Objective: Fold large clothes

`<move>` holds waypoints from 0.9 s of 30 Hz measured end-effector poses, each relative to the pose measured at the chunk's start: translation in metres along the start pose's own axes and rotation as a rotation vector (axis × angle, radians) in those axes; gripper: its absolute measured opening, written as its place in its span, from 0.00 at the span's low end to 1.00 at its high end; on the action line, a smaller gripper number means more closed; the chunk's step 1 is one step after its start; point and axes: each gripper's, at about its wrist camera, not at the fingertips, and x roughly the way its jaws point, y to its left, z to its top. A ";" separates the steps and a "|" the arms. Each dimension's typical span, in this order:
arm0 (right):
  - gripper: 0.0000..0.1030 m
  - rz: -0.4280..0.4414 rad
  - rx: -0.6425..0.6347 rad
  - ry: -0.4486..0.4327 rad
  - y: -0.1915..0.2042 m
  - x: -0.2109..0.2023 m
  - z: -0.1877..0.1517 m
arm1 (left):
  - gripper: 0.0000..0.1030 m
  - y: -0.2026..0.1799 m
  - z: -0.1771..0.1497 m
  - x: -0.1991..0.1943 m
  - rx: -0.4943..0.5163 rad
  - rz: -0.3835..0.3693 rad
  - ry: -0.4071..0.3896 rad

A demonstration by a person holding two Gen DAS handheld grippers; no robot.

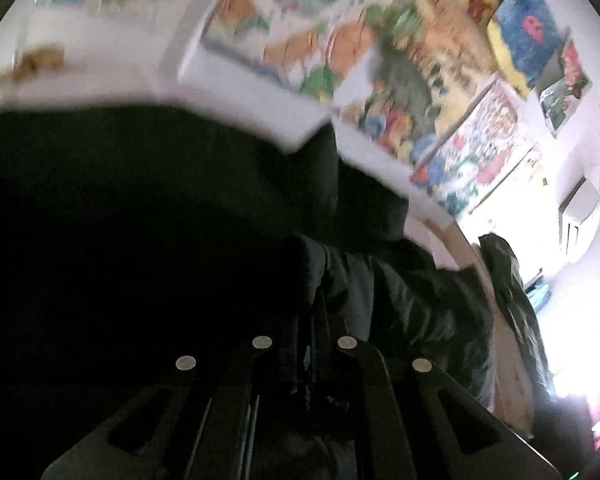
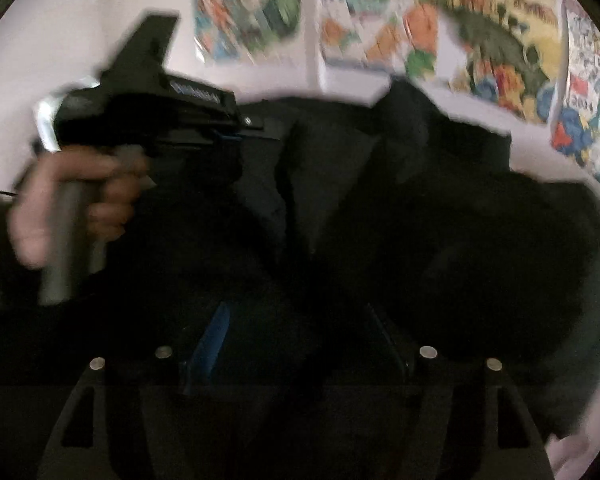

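Observation:
A large black garment (image 1: 140,220) lies bunched on a white surface (image 1: 100,80) and fills the lower half of both views. My left gripper (image 1: 312,312) has its fingers pressed together in a raised fold of the garment, shut on the cloth. The right wrist view shows that left gripper (image 2: 260,128) at the upper left, held by a person's hand (image 2: 72,208), its tip at the garment's (image 2: 420,220) far edge. My right gripper (image 2: 300,320) stands open, the blue-padded finger (image 2: 212,336) well apart from the other, with dark cloth below them. Both views are blurred.
Colourful posters (image 1: 400,60) cover the white wall behind the surface. A dark glossy bundle (image 1: 508,280) sits past the surface's right edge. An air-conditioning unit (image 1: 578,208) hangs on the far right wall beside a bright window area.

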 end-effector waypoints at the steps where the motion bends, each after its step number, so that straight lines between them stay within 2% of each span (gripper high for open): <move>1: 0.67 0.006 0.002 -0.020 -0.002 -0.007 0.002 | 0.02 0.003 0.005 -0.007 0.020 0.019 -0.025; 3: 0.71 -0.032 0.032 -0.077 -0.019 -0.021 0.008 | 0.02 0.006 0.009 -0.015 0.064 0.070 -0.054; 5: 0.72 -0.099 0.091 -0.098 -0.040 -0.029 0.009 | 0.02 0.009 0.008 -0.018 0.121 0.148 -0.067; 7: 0.72 -0.191 0.162 -0.091 -0.067 -0.031 0.006 | 0.02 0.013 0.003 -0.011 0.170 0.220 -0.049; 9: 0.72 -0.329 0.224 -0.063 -0.102 -0.025 -0.003 | 0.02 0.015 -0.002 0.001 0.186 0.276 -0.021; 12: 0.72 -0.411 0.300 -0.042 -0.142 -0.023 -0.021 | 0.02 0.023 -0.009 0.008 0.199 0.364 0.012; 16: 0.72 -0.403 0.418 -0.092 -0.172 -0.039 -0.036 | 0.02 0.039 -0.013 -0.007 0.168 0.393 0.028; 20: 0.71 -0.463 0.364 -0.125 -0.182 -0.036 -0.023 | 0.02 0.052 -0.020 -0.017 0.176 0.436 0.055; 21: 0.69 -0.485 0.342 -0.128 -0.181 -0.032 -0.018 | 0.02 0.055 -0.021 -0.015 0.171 0.447 0.068; 23: 0.48 -0.529 0.303 -0.122 -0.182 -0.020 -0.011 | 0.03 0.059 -0.022 -0.009 0.161 0.465 0.092; 24: 0.44 -0.555 0.279 -0.115 -0.180 -0.012 -0.006 | 0.03 0.059 -0.025 -0.007 0.171 0.477 0.099; 26: 0.31 -0.549 0.233 -0.108 -0.180 0.002 -0.001 | 0.03 0.057 -0.028 -0.003 0.199 0.499 0.107; 27: 0.28 -0.545 0.218 -0.095 -0.182 0.009 0.000 | 0.03 0.057 -0.030 0.000 0.214 0.511 0.111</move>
